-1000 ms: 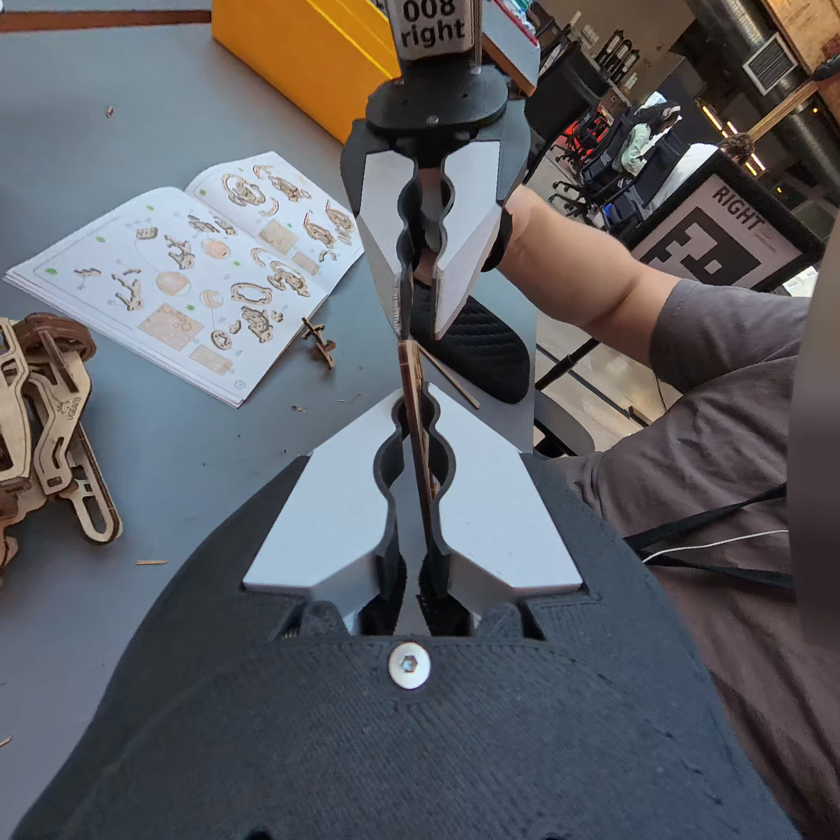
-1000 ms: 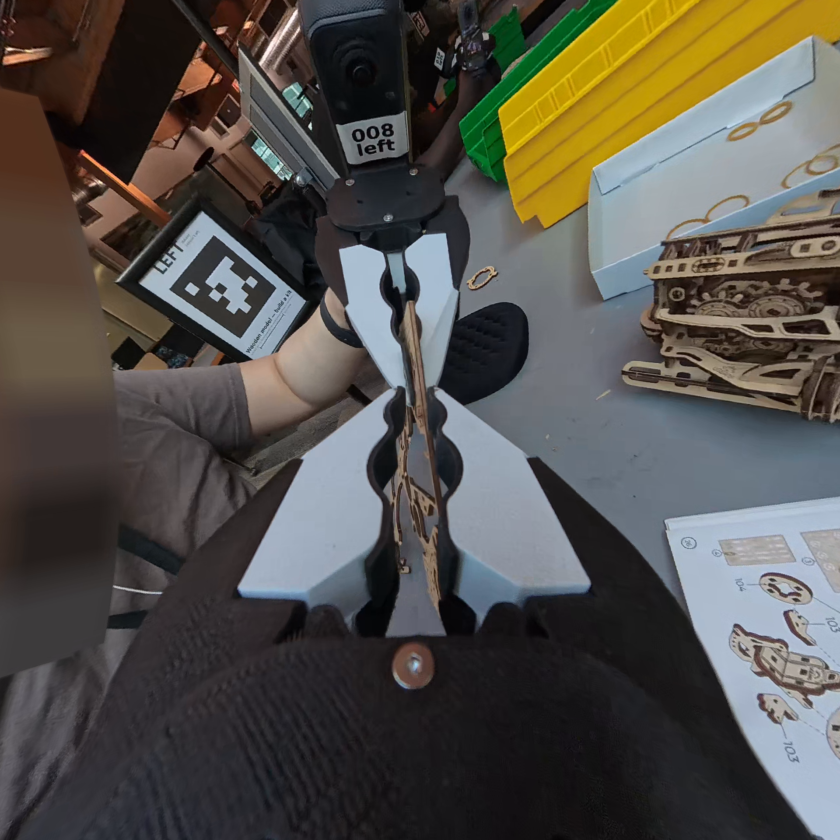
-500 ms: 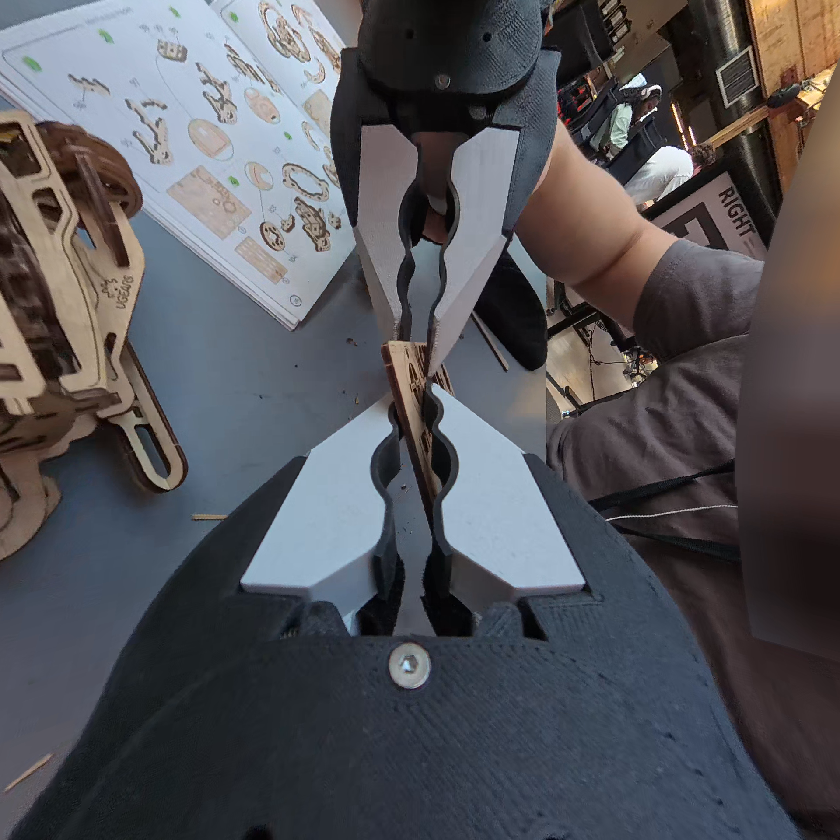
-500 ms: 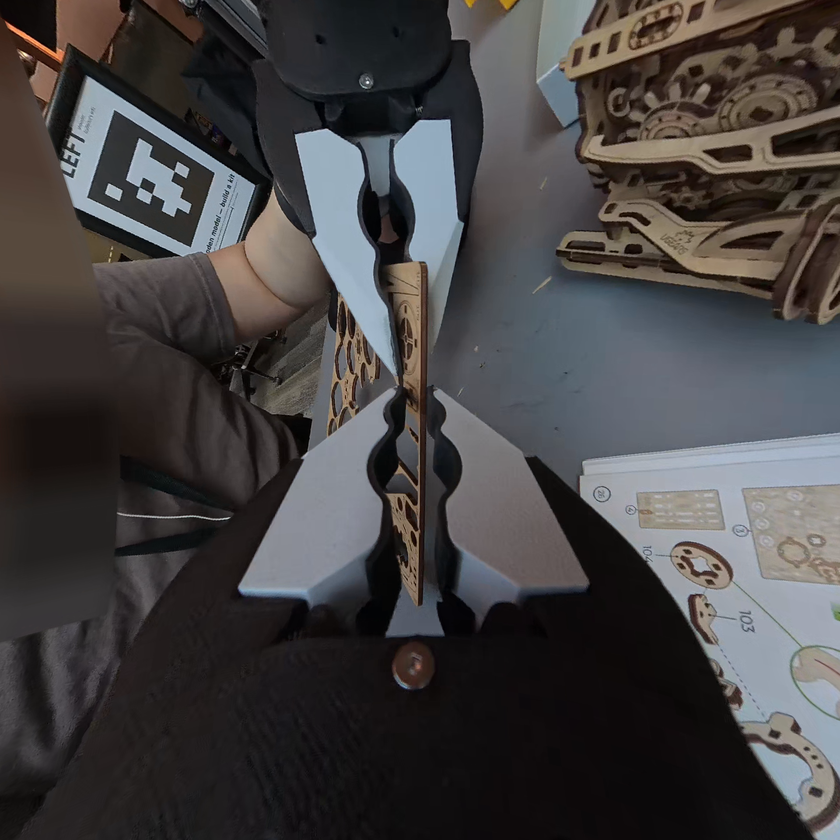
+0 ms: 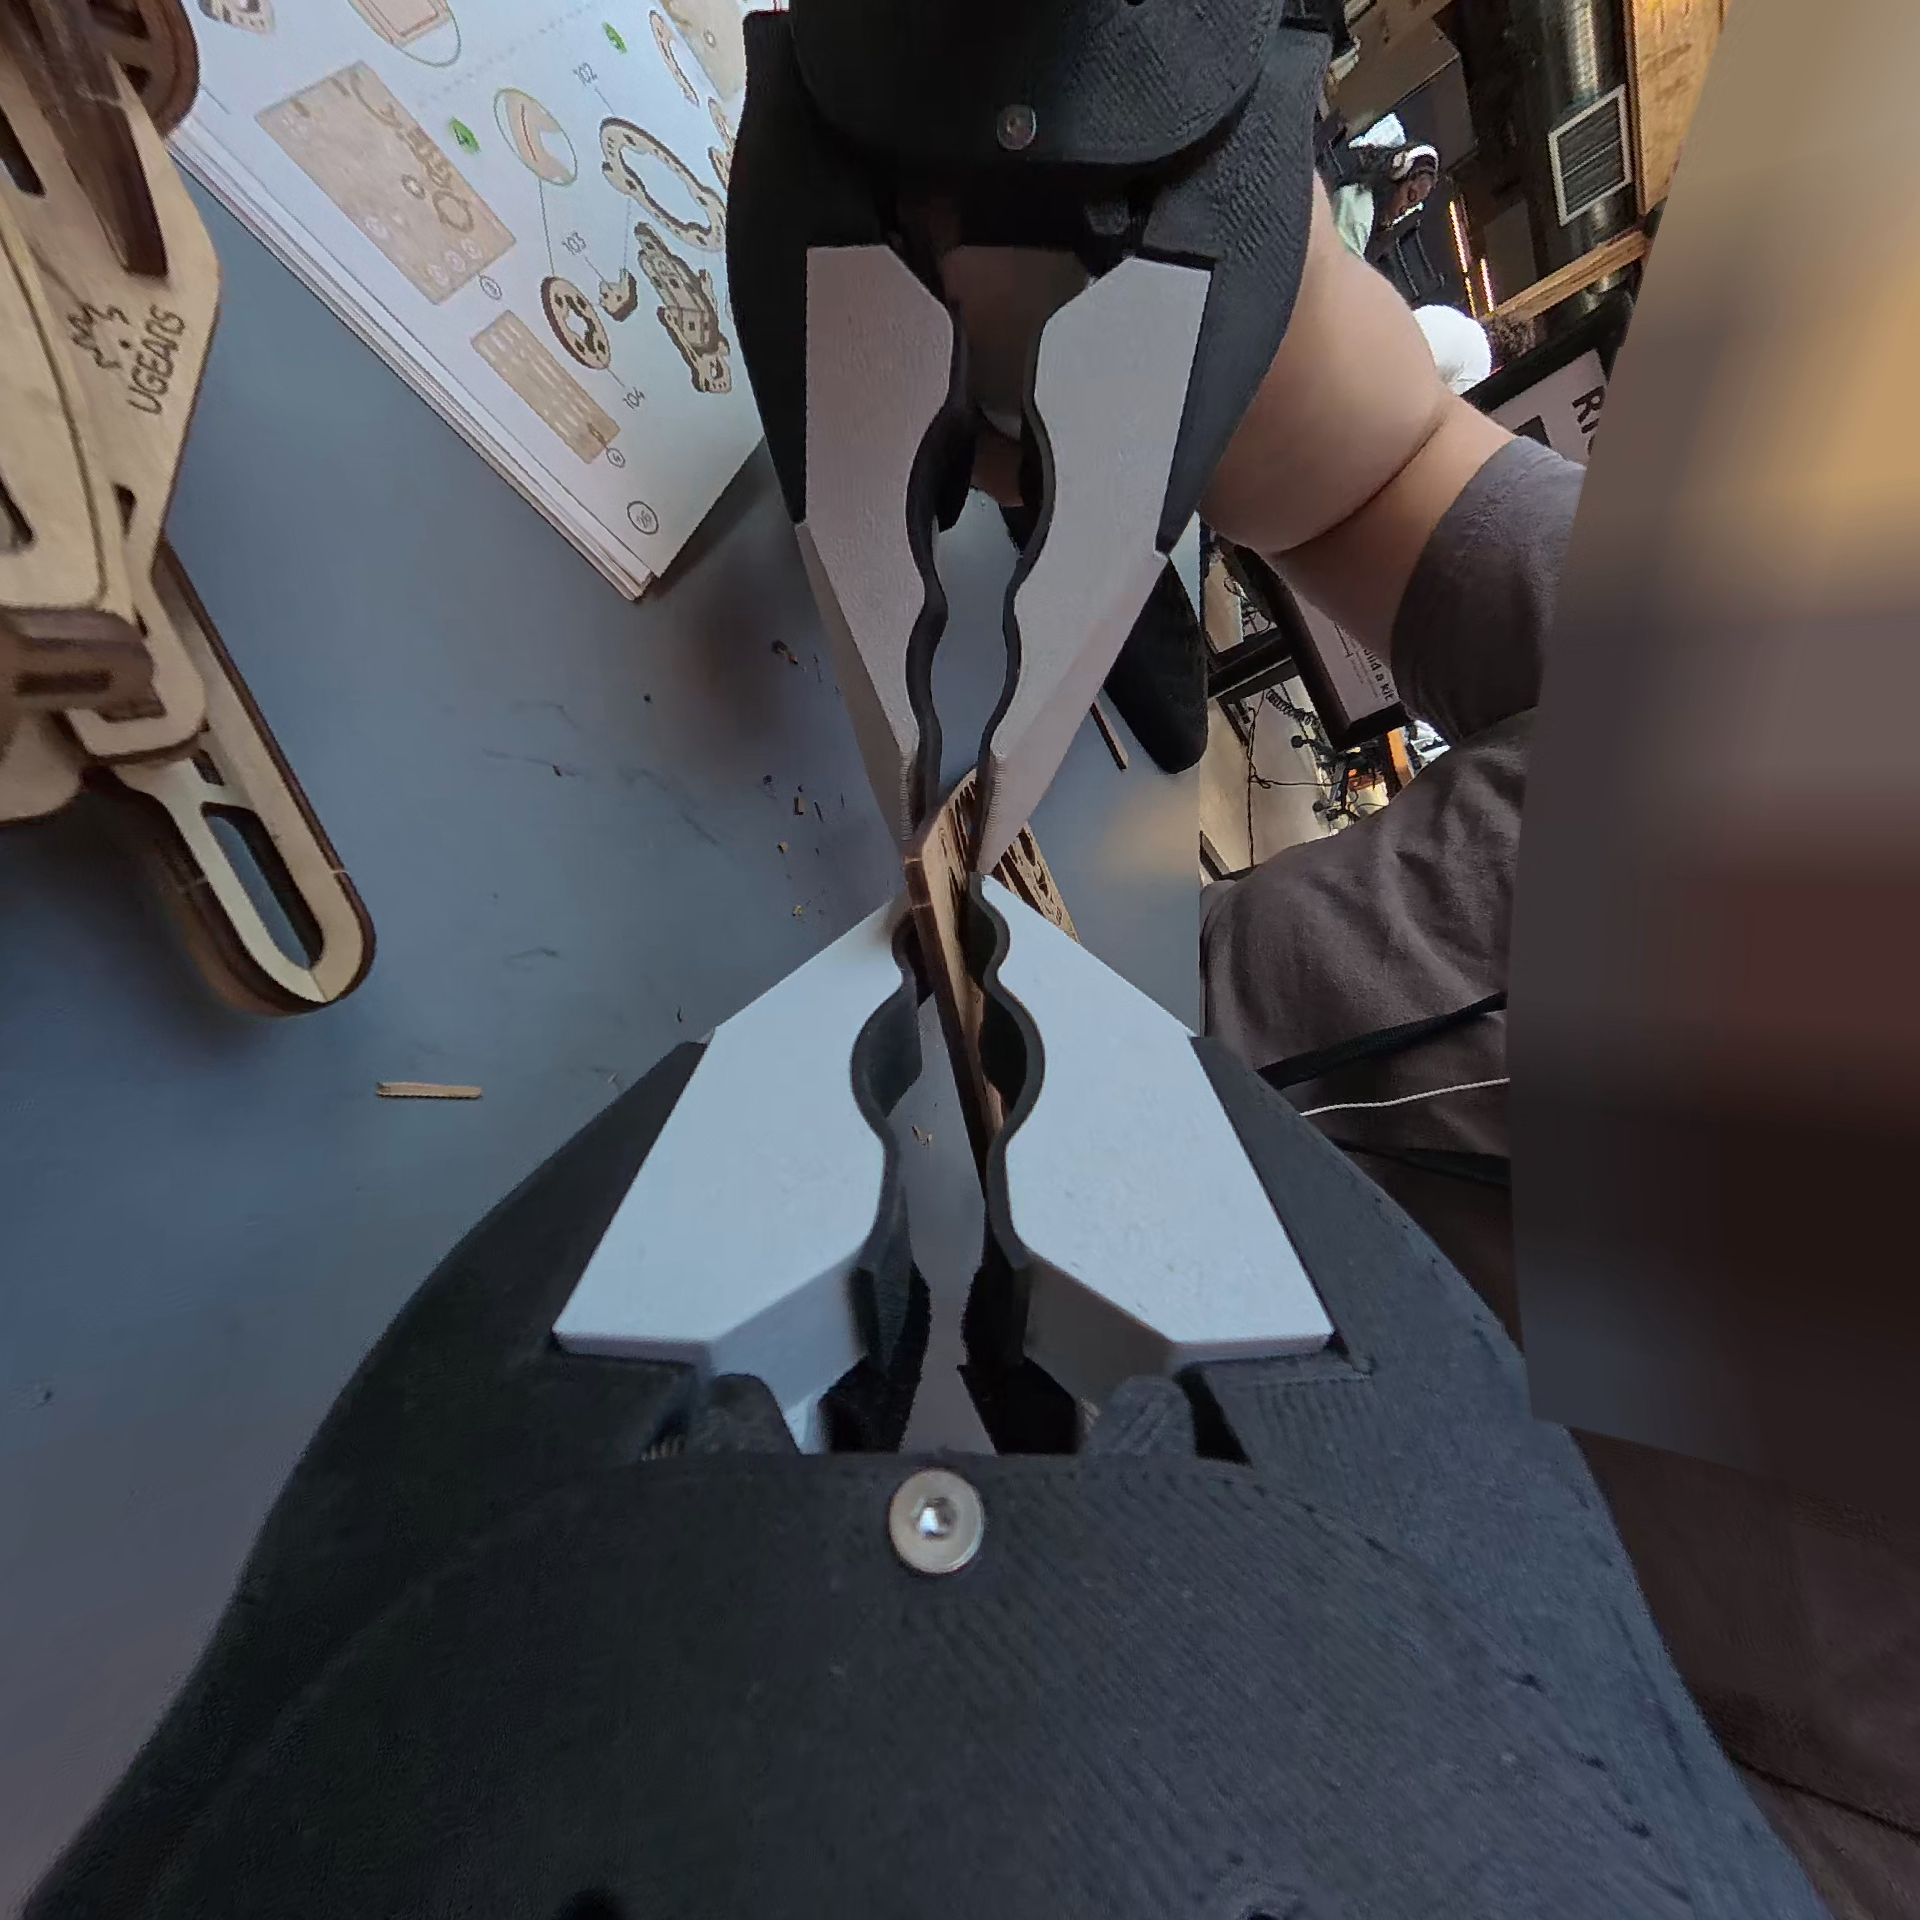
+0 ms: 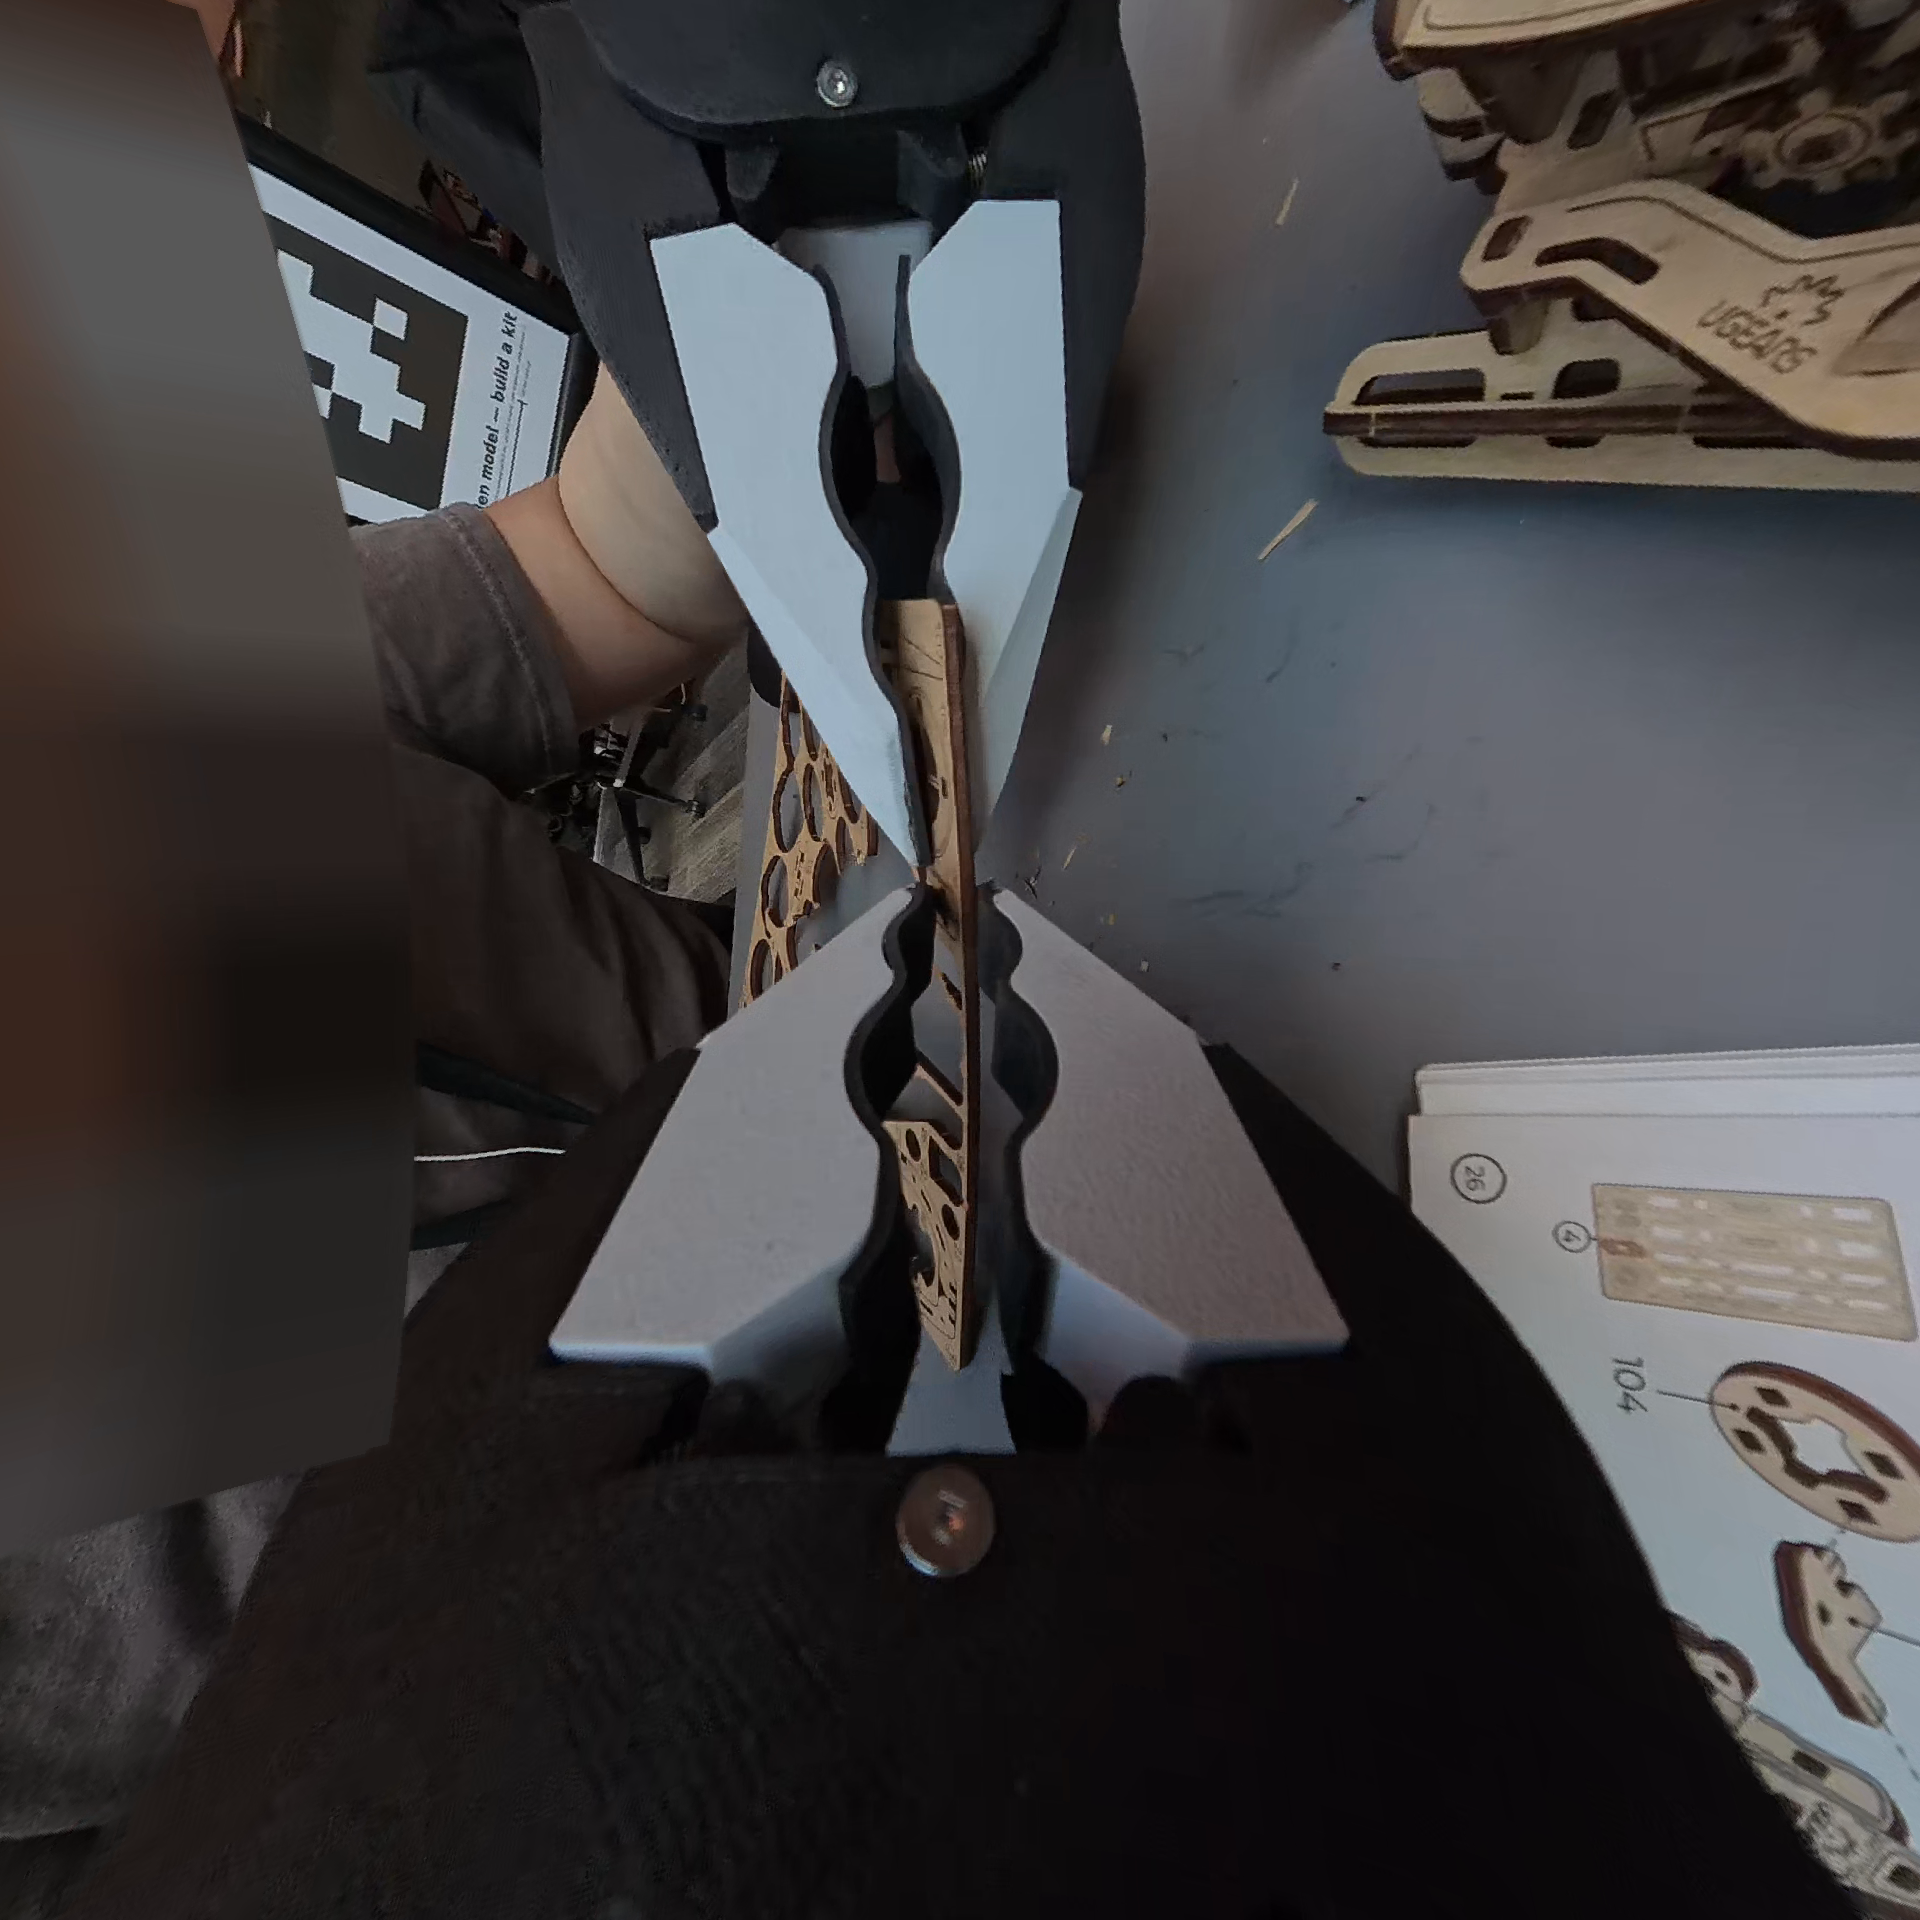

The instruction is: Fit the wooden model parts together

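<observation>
A thin laser-cut wooden sheet [image 5: 961,997] stands edge-on between both grippers above the grey table [image 5: 468,790]. My left gripper [image 5: 935,920] is shut on it. My right gripper [image 5: 951,805] comes in from the top of the left wrist view, tip to tip with the left one, and pinches the same sheet. In the right wrist view the sheet [image 6: 951,1143] runs through my right gripper [image 6: 951,896] into the left gripper [image 6: 935,847] opposite. A part of it with round cut-outs [image 6: 800,862] shows to the left, below the fingers.
A large assembled wooden model [image 5: 104,520] lies left of the grippers, at upper right in the right wrist view [image 6: 1662,260]. An open instruction booklet [image 5: 468,260] lies beside it [image 6: 1714,1351]. Wood splinters [image 5: 428,1090] dot the table. The person's arms [image 5: 1351,416] hold both grippers. Less than 4 cm separates the two grippers' tips.
Both grippers have come lower and closer to the table and to each other. The sheet between them has turned, and its cut-out part now shows off to one side.
</observation>
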A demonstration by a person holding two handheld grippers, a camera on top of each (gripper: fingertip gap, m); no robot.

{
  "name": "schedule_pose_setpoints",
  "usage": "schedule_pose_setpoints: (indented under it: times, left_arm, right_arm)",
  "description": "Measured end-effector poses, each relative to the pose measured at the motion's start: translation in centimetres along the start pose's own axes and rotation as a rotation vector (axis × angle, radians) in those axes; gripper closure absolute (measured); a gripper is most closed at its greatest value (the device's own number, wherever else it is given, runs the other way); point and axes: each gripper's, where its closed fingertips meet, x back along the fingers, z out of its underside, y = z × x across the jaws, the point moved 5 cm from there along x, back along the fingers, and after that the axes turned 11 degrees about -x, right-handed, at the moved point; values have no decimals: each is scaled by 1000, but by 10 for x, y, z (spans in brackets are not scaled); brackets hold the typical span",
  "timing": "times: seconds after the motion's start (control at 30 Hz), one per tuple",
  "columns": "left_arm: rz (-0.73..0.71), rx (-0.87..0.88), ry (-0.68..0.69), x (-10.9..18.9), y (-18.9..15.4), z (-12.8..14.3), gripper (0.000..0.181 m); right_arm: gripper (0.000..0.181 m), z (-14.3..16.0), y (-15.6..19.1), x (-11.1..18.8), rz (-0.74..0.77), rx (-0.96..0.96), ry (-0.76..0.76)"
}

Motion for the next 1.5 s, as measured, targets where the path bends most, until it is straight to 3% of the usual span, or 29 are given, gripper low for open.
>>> schedule_pose_setpoints:
  times: [0.2, 0.47, 0.57, 0.73, 0.83, 1.0, 1.1, 1.23, 1.5]
  left_arm:
    - [-19, 29, 21, -4, 2, 6, 180]
    - [-49, 50, 14, -4, 7, 6, 180]
    - [26, 72, -29, -1, 4, 3, 180]
    - [6, 58, -7, -3, 5, 5, 180]
    - [8, 56, -16, -2, 5, 4, 180]
    - [17, 55, -21, -2, 4, 4, 180]
    - [30, 44, -28, -1, 3, 3, 180]
    - [38, 26, -22, -2, 0, 3, 180]
    - [41, 18, -30, -2, 0, 2, 180]
  right_arm:
    - [177, 3, -4, -5, 47, -25, 67]
    - [174, 1, -5, -6, 214, 59, 41]
    - [175, 0, 3, 2, 169, 115, -19]
    - [181, 1, 9, 9, 103, 80, -75]
    - [181, 5, 6, 5, 144, 91, -34]
    - [180, -1, 7, 9, 156, 123, -88]
    - [160, 1, 3, 11, 229, 135, -112]
    - [175, 4, 7, 3, 197, 120, -137]
    - [175, 7, 6, 1, 117, 90, -190]
